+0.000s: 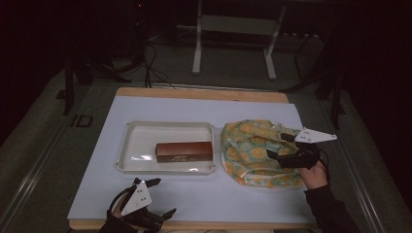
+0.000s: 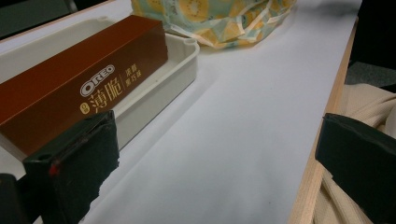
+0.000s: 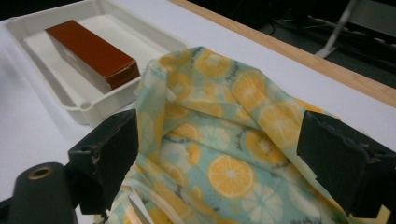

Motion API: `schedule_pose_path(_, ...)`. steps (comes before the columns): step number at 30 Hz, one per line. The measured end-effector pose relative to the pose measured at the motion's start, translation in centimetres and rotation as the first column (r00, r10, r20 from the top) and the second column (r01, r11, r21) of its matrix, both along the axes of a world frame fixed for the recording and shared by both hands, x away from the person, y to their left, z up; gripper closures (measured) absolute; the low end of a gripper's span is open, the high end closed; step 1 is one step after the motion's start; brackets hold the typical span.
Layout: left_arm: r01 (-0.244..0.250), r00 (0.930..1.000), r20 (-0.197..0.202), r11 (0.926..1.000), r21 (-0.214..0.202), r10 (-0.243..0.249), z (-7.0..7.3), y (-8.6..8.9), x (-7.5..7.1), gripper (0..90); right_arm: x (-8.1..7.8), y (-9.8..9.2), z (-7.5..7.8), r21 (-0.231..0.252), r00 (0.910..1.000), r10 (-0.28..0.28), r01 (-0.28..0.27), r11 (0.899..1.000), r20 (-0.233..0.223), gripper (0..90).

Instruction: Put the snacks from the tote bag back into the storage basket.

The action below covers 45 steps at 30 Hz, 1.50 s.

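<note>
At the near edge of the desk (image 1: 194,204) the left gripper (image 1: 154,198) waits with its jaws spread wide on nothing, bare white surface ahead of it up to the white tray (image 1: 127,145). Farther in, the right gripper (image 1: 281,145) hangs over the crumpled citrus-print bag (image 1: 248,145), jaws apart on either side of a raised fold, apparently ready to pinch it. The brown biscuit box (image 1: 184,151) lies flat in the tray just left of the bag, leaving little room between tray rim and cloth.

Dim overhead light, dark surroundings, soft grainy focus.
</note>
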<state>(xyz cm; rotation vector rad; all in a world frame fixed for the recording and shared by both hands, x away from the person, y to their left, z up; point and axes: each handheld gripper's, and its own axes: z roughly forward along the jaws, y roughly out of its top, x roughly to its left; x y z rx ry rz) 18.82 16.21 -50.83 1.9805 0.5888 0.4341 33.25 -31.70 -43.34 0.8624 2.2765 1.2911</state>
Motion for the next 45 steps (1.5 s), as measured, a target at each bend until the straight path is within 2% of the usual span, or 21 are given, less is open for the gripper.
schedule_pose_path(3,0.000,1.0000,0.001,1.0000,0.000,0.000,0.0,0.0,0.0,0.0,-0.7,-0.7,-0.8,0.008,0.9985,-0.049,0.049,0.999,0.022,12.7)
schedule_pose_path(7,0.000,1.0000,0.001,1.0000,0.000,0.000,0.0,0.0,0.0,0.0,-1.3,-1.0,-1.5,-0.004,0.9968,-0.078,0.078,0.997,0.016,12.5)
schedule_pose_path(9,-0.001,1.0000,0.000,1.0000,-0.001,0.001,0.0,0.0,0.0,0.0,-1.6,-1.2,-1.8,0.000,0.9966,-0.081,0.081,0.997,0.013,12.4)
schedule_pose_path(11,-0.003,1.0000,0.001,1.0000,-0.004,0.003,0.0,0.0,0.0,0.0,-1.9,-1.4,-2.1,-0.001,0.9953,-0.092,0.092,0.996,0.029,12.4)
schedule_pose_path(15,-0.003,1.0000,0.003,1.0000,-0.004,0.003,0.0,0.0,0.0,0.0,-2.5,-1.8,-2.6,0.023,0.9933,-0.111,0.110,0.994,0.032,12.2)
schedule_pose_path(23,-0.004,1.0000,0.003,1.0000,0.000,0.004,0.0,0.0,0.0,0.0,-3.9,-2.8,-3.2,0.046,0.9860,-0.151,0.148,0.988,0.071,11.6)
schedule_pose_path(26,-0.002,1.0000,0.005,1.0000,-0.001,0.002,0.1,0.0,-0.1,0.0,-4.0,-3.1,-3.4,0.049,0.9839,-0.167,0.164,0.985,0.064,11.6)
schedule_pose_path(31,-0.001,1.0000,0.007,1.0000,-0.001,0.001,0.1,0.1,-0.1,0.0,-4.3,-3.3,-4.0,0.026,0.9809,-0.184,0.183,0.983,0.063,11.6)
schedule_pose_path(34,-0.001,1.0000,0.008,1.0000,-0.002,0.001,0.1,0.1,-0.1,0.0,-4.4,-3.4,-4.3,0.021,0.9773,-0.201,0.200,0.980,0.067,11.6)
schedule_pose_path(39,-0.001,1.0000,0.008,1.0000,-0.002,0.001,0.2,0.1,-0.1,0.0,-5.0,-3.8,-4.9,0.038,0.9646,-0.247,0.244,0.969,0.093,11.6)
schedule_pose_path(43,0.001,1.0000,0.008,1.0000,0.001,-0.001,0.2,0.0,-0.1,0.0,-5.4,-3.8,-5.3,0.014,0.9561,-0.272,0.273,0.962,0.108,11.7)
schedule_pose_path(45,0.001,1.0000,0.008,1.0000,0.002,-0.001,0.2,0.0,-0.1,0.0,-5.5,-3.7,-5.5,0.001,0.9555,-0.275,0.277,0.961,0.105,11.6)
